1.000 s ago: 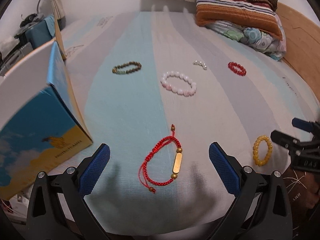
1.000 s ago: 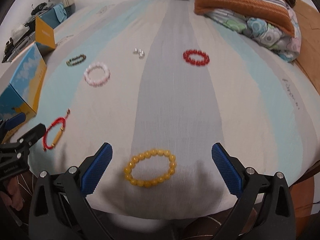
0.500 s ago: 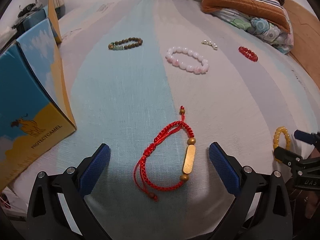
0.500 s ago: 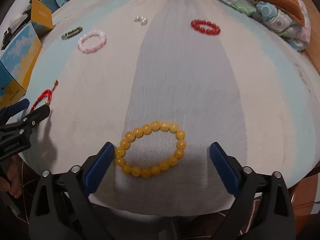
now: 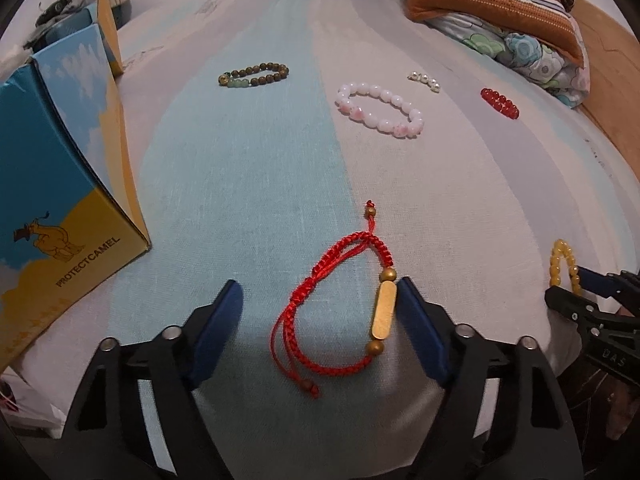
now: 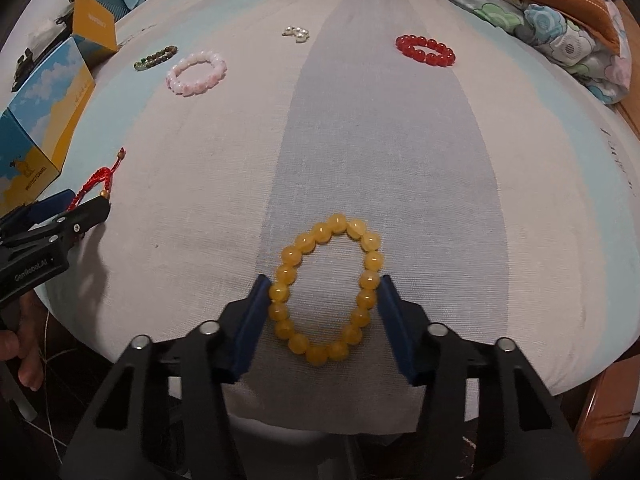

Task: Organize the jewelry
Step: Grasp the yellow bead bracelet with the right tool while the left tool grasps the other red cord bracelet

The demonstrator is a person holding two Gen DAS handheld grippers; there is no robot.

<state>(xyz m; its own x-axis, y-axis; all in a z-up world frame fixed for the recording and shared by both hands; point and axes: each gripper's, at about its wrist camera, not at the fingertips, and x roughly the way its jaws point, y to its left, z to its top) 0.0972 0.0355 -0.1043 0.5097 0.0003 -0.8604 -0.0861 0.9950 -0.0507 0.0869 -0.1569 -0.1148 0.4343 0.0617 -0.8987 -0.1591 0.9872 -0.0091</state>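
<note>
A striped bed sheet (image 6: 400, 152) fills both views, with a folded pile of bedding (image 5: 500, 12) at two o'clock and an open blue-and-yellow carton (image 5: 52, 184) printed PROTECTCAMEL at nine o'clock in the left wrist view. The left gripper (image 5: 320, 312) straddles a red cord bracelet (image 5: 340, 300) with a gold bar at six o'clock; its jaws stand apart, the right pad just touching the bar, the left pad not yet on the cord. The right gripper (image 6: 322, 298) brackets a yellow bead bracelet (image 6: 328, 288) at six o'clock in its own view, jaws partly drawn in with both pads touching the beads, though a firm clamp does not show. Farther off lie a pink bead bracelet (image 5: 380, 108) at twelve, a brown bead bracelet (image 5: 254, 74) at eleven, a red bead bracelet (image 5: 500, 102) at one, and a small pearl piece (image 5: 425, 80) beside the pink one. The step in hand looks like a double pickup; next, each claw should probably squeeze fully and lift, likely toward the carton, with care that the loose cord does not slip free.
</note>
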